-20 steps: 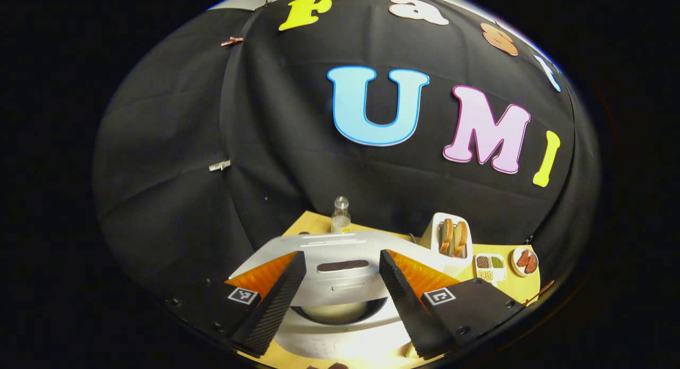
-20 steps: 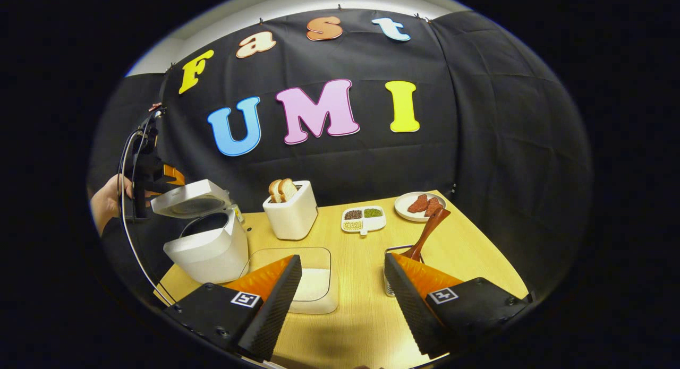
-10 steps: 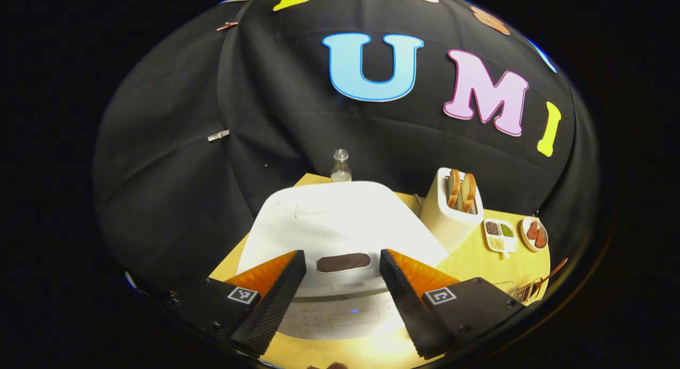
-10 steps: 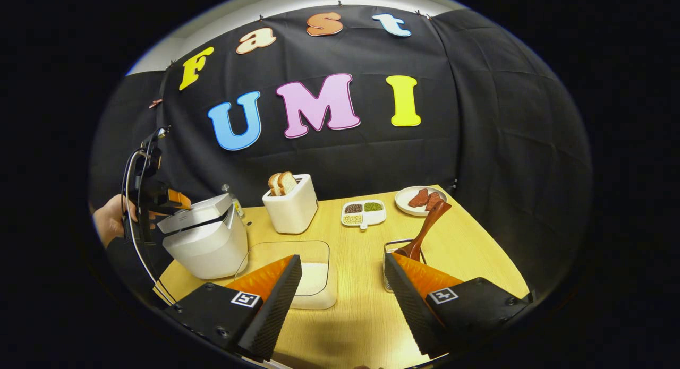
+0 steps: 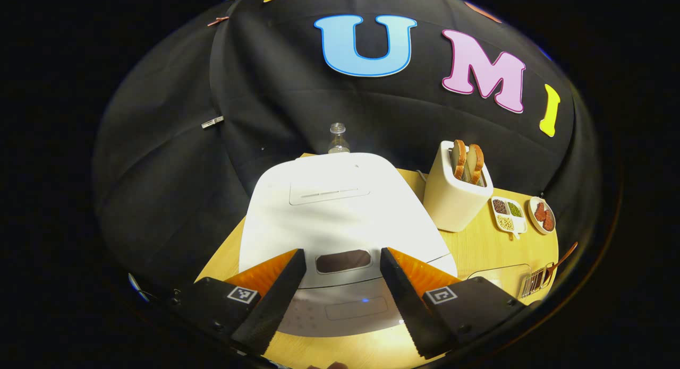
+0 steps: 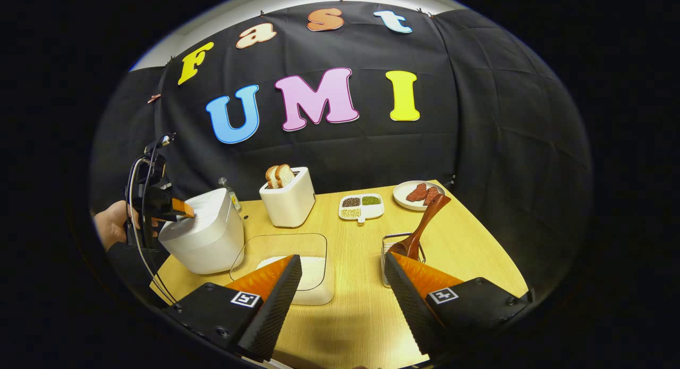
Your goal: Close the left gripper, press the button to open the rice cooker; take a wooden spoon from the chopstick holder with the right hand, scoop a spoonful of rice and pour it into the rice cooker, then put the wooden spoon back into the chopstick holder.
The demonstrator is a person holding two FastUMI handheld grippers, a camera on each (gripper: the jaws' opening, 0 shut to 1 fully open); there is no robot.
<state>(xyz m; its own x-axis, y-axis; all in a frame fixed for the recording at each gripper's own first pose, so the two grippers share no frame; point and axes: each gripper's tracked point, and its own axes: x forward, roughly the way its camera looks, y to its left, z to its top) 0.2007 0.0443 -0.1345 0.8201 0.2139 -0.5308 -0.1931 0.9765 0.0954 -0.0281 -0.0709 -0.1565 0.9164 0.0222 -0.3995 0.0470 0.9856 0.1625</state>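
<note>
On the table's left, my left gripper (image 6: 178, 209) rests its spread fingers over the closed lid of the rice cooker (image 6: 204, 236), gripping nothing. Just right of the cooker sits the rice container (image 6: 297, 268). My right gripper (image 6: 342, 305) hangs open and empty, the wooden spoon (image 6: 422, 228) standing in the chopstick holder (image 6: 398, 265) just beyond its right finger.
</note>
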